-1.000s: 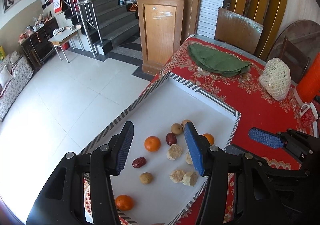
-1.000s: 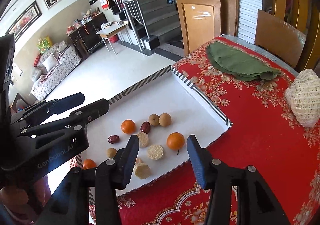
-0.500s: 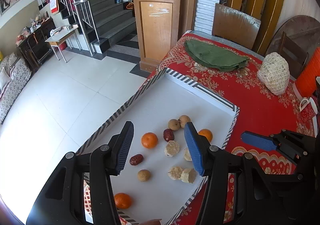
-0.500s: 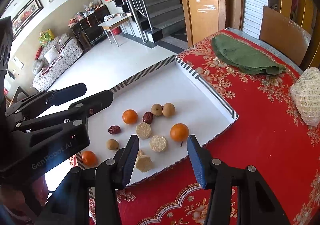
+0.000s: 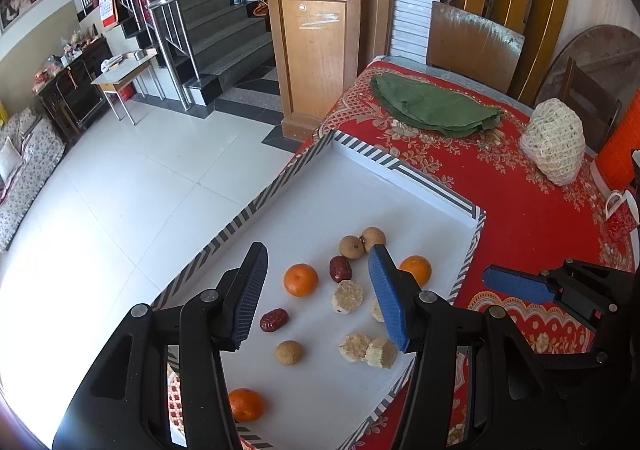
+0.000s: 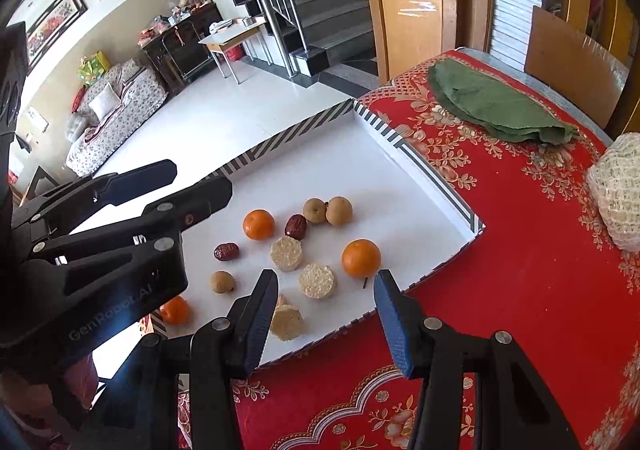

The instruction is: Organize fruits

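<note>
Both my left fingers (image 5: 316, 282) and right fingers (image 6: 326, 300) gape wide, empty. The orange (image 5: 301, 280), frame centre, looks firm, rollable; I'd pinch its middle.

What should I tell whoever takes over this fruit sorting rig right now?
Left gripper: jaws open, empty, hovering over the tray.
Right gripper: jaws open, empty, at the tray's near edge.
In the tray, all loose and mixed: three oranges, two red dates, three brown round fruits, and several pale cut chunks.
Done: nothing grouped yet.
Left: sort everything by kind.
</note>
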Action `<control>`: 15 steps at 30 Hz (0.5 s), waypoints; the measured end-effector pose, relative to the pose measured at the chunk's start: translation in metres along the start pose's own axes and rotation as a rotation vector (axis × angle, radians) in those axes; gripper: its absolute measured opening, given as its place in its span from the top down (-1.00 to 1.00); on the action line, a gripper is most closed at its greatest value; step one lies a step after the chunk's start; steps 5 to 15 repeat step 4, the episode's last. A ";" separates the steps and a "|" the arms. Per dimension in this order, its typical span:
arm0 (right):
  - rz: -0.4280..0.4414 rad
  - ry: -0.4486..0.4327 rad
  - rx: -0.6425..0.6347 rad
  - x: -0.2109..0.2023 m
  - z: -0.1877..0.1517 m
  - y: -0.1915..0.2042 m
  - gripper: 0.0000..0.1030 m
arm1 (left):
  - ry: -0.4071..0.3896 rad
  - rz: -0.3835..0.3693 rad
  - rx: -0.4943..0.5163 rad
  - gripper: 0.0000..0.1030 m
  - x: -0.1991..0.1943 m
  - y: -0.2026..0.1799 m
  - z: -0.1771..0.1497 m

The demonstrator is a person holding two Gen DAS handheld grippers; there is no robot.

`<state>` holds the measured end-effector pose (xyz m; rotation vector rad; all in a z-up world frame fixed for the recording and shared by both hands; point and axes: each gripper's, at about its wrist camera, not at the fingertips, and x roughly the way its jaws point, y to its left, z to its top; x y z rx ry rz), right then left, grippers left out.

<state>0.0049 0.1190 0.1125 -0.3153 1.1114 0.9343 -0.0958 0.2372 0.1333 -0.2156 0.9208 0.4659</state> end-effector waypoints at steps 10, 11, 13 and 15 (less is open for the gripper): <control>0.001 0.009 -0.001 0.003 -0.001 -0.001 0.06 | 0.019 -0.009 -0.003 -0.02 0.003 0.000 0.000; 0.001 0.009 -0.001 0.003 -0.001 -0.001 0.06 | 0.019 -0.009 -0.003 -0.02 0.003 0.000 0.000; 0.001 0.009 -0.001 0.003 -0.001 -0.001 0.06 | 0.019 -0.009 -0.003 -0.02 0.003 0.000 0.000; 0.001 0.009 -0.001 0.003 -0.001 -0.001 0.06 | 0.019 -0.009 -0.003 -0.02 0.003 0.000 0.000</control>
